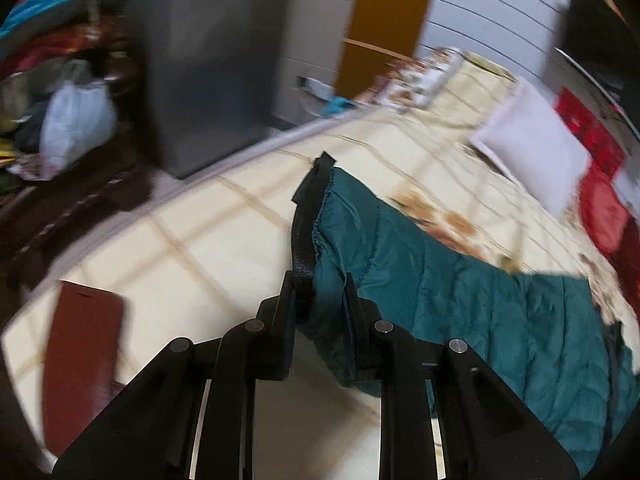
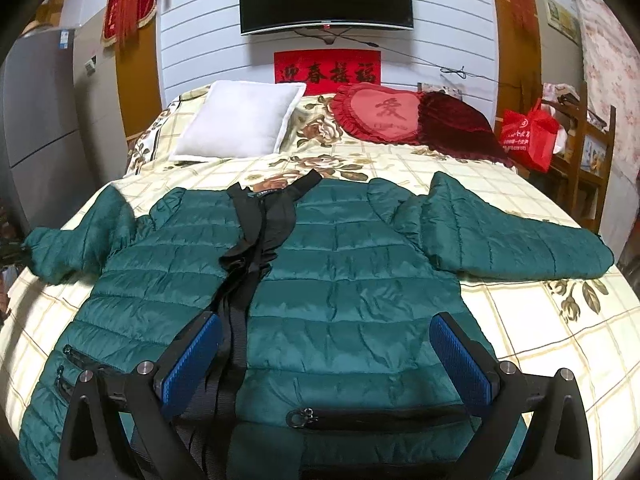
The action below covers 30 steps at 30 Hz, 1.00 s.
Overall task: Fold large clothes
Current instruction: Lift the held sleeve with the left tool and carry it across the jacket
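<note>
A teal quilted puffer jacket (image 2: 340,264) lies face up on the bed, black lining showing along the open front, both sleeves spread out. My left gripper (image 1: 320,292) is shut on the cuff end of the jacket's left sleeve (image 1: 440,280), with teal fabric and a black trim strip pinched between the fingers, held above the bed. My right gripper (image 2: 326,344) is open, its blue pads (image 2: 192,360) wide apart, hovering over the jacket's lower hem near a zip pocket (image 2: 360,414).
The bed (image 2: 520,320) has a cream floral checked cover. A white pillow (image 2: 240,120) and red heart cushions (image 2: 384,116) lie at the head. A grey fridge (image 1: 216,60) stands beside the bed; a dark red flat object (image 1: 80,360) lies on the bed edge.
</note>
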Motion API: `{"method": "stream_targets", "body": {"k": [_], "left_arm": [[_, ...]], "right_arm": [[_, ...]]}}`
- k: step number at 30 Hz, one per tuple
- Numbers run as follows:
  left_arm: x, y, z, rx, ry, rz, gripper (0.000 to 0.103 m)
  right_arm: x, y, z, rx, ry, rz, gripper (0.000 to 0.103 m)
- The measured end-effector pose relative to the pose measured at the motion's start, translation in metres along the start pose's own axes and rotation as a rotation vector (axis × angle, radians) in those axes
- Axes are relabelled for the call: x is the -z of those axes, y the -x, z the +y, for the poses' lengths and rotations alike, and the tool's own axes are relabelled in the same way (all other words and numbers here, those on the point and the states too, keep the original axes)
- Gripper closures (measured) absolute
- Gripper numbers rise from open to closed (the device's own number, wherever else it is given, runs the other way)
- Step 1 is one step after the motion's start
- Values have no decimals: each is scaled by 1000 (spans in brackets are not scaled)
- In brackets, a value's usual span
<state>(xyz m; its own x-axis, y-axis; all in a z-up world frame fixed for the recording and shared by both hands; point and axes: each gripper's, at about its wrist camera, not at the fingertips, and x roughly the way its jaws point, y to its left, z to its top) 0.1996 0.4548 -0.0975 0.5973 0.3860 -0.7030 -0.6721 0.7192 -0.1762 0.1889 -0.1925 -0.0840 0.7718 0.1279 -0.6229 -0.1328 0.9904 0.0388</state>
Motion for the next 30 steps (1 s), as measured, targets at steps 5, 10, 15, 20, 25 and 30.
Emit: {"method": "stream_targets", "body": {"k": [5, 10, 15, 20, 25, 30], "left_arm": [[-9, 12, 26, -29, 59, -24, 85], [-5, 39, -14, 183, -11, -40, 86], [9, 86, -106, 454, -150, -64, 86], [25, 123, -197, 683, -223, -27, 86], [54, 131, -287, 789, -294, 49, 86], [96, 125, -351, 833, -325, 134, 86]], "right_arm": [[1, 0, 0, 4, 4, 3, 0], [3, -2, -1, 16, 8, 20, 0], [10, -15, -7, 114, 27, 94, 0], [15, -19, -25, 162, -5, 140, 0], [17, -13, -39, 153, -28, 150, 0], [21, -12, -41, 140, -8, 176, 0]]}}
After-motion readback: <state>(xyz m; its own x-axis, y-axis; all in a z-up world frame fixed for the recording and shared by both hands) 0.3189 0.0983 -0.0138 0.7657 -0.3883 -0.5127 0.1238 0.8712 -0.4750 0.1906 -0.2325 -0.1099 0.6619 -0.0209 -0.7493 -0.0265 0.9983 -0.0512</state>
